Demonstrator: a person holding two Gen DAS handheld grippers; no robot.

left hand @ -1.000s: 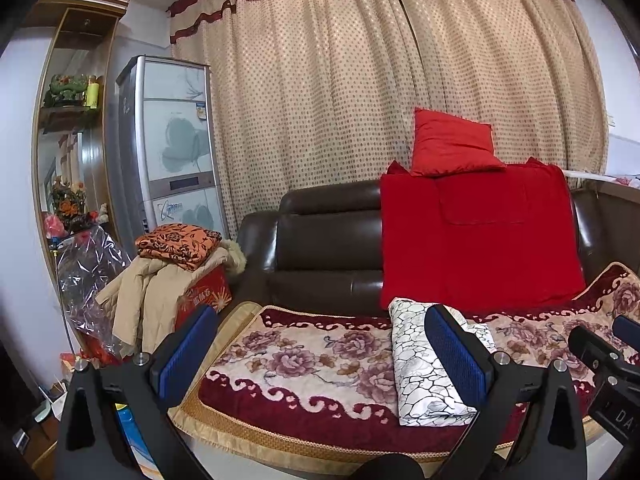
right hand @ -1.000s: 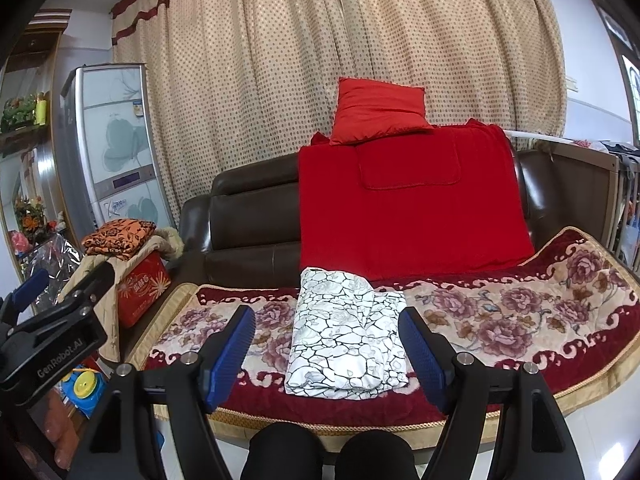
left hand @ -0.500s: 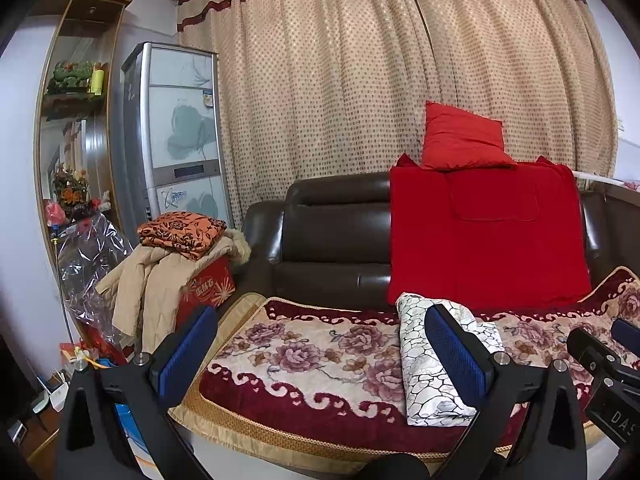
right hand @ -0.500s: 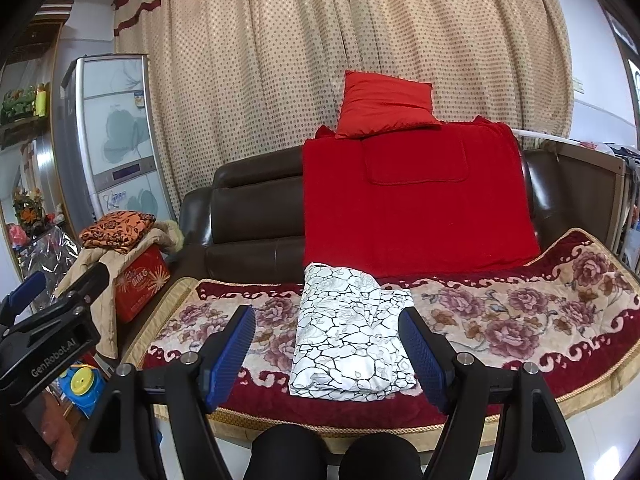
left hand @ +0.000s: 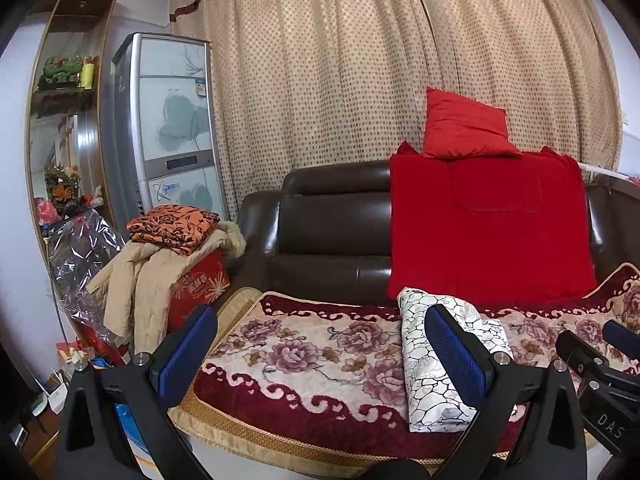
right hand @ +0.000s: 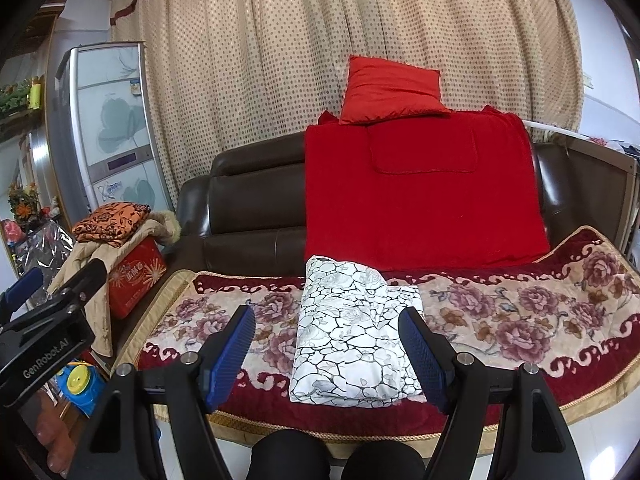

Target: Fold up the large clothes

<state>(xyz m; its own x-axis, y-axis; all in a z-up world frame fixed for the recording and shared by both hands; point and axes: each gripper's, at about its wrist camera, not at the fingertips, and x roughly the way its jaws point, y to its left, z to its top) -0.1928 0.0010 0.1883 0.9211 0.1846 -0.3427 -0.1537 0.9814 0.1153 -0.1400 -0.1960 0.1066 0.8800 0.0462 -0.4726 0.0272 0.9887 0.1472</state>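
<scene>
A folded white garment with a black crackle print (right hand: 352,332) lies on the flowered sofa cover (right hand: 520,312), near the seat's front edge. My right gripper (right hand: 330,354) hangs open in front of it, short of the sofa, nothing between its blue pads. In the left wrist view the same garment (left hand: 436,364) sits right of centre, partly behind my right-hand finger (left hand: 460,352). My left gripper (left hand: 320,354) is open too, empty, aimed at the bare seat left of the garment. The other gripper's body shows at the edge of each view.
A brown leather sofa (right hand: 248,208) carries a red blanket (right hand: 420,192) and a red cushion (right hand: 392,92). Left of it a red box (left hand: 196,288) holds a beige coat and an orange patterned cloth (left hand: 172,224). A tall cabinet unit (left hand: 168,128) and curtains stand behind. Dark knees (right hand: 332,456) show below.
Both grippers have drawn back a little from the sofa; the sofa and garment sit lower and smaller in view. Both stay open and empty.
</scene>
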